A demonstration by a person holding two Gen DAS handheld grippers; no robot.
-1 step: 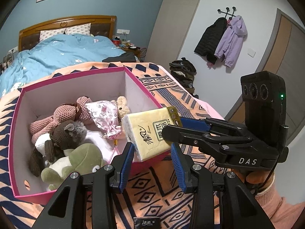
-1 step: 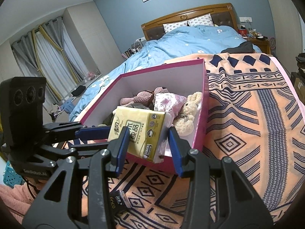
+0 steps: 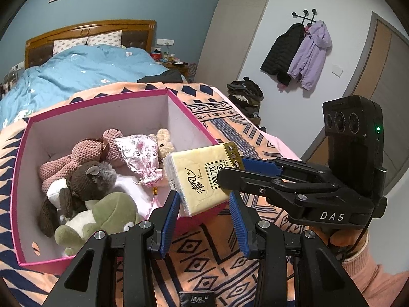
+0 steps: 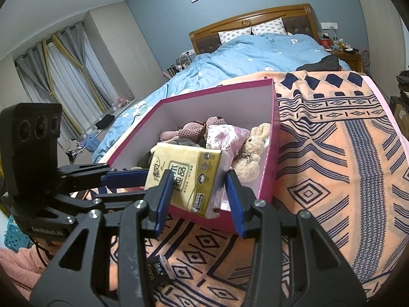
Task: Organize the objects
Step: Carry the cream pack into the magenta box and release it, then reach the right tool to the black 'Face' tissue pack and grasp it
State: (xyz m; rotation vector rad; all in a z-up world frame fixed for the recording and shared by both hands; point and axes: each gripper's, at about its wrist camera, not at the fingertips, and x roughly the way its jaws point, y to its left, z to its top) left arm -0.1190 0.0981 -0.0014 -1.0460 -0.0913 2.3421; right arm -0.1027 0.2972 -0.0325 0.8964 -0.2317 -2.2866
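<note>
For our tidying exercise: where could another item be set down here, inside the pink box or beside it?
Free: patterned blanket right of the pink box; the box's far end behind the plush toys. Crowded: its near half, and the near corner, where the tissue pack sits in the right gripper.

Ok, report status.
Right gripper clamped on tissue pack, over pink box near rim. Left gripper alongside, grip unclear. Plush toys crowd box.

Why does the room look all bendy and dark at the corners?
Left wrist view: the fisheye lens bows the door and blackens the corners. Right wrist view: same bend in the curtains; the tissue pack looks sharp.
</note>
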